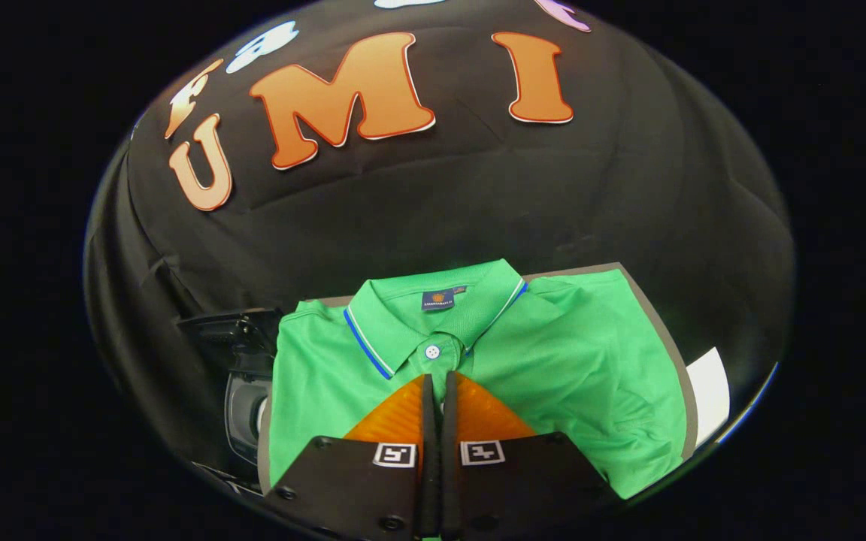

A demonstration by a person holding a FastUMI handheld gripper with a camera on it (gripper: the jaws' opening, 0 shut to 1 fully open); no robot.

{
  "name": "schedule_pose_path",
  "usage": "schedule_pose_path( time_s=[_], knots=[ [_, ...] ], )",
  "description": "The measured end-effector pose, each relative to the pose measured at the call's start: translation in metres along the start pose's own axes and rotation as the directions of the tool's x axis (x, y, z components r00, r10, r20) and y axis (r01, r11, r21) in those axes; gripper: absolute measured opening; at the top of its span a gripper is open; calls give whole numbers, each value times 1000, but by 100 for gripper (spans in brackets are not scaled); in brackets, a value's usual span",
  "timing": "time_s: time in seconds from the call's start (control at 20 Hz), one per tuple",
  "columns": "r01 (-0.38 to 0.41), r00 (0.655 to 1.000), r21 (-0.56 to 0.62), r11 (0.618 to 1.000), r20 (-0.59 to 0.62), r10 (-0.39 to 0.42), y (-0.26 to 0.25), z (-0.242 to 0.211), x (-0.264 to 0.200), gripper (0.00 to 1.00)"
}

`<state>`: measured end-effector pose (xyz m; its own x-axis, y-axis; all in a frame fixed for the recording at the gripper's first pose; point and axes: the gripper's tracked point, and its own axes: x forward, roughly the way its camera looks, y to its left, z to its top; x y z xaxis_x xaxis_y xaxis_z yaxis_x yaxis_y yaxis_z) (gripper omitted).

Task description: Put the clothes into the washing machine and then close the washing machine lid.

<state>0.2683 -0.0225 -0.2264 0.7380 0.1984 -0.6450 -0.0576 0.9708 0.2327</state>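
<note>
**Folded shirt beneath a closed gripper**

A green polo shirt (553, 361) is seen lying folded and flat on a grey board (670, 338), whose edge is exposed along the shirt's far and right sides. The collar (433, 319) is turned toward the black cloth wall (440, 203), trimmed with a white and blue stripe, and a dark label is sewn inside the neck. A white button (433, 351) is fastened just below the collar opening.

The gripper (438, 376) is held low over the shirt, its two fingers brought together so that only a thin gap is left between them. Nothing is caught between the fingers; their tips are placed just short of the button, over the placket. Whether the tips are touching the fabric or held slightly above it cannot be told.

To the left of the shirt, partly tucked under the board's edge, a dark appliance with a round, glassy opening (241, 409) is visible; it is probably the washing machine, though too little of it is shown for certainty. A dark flap or panel (226, 330) is seen raised above that opening. At the right, beyond the board, a white sheet (711, 391) is laid on the surface.
</note>
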Motion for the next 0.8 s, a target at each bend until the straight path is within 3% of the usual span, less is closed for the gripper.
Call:
schedule_pose_path(
  time_s=[0.4, 0.8],
  knots=[
    [-59, 990, -8, 998, 130, 59, 24, 28, -46, 8],
    [-51, 964, -34, 998, 260, 58, 102, 58, -114, 8]
  ],
)
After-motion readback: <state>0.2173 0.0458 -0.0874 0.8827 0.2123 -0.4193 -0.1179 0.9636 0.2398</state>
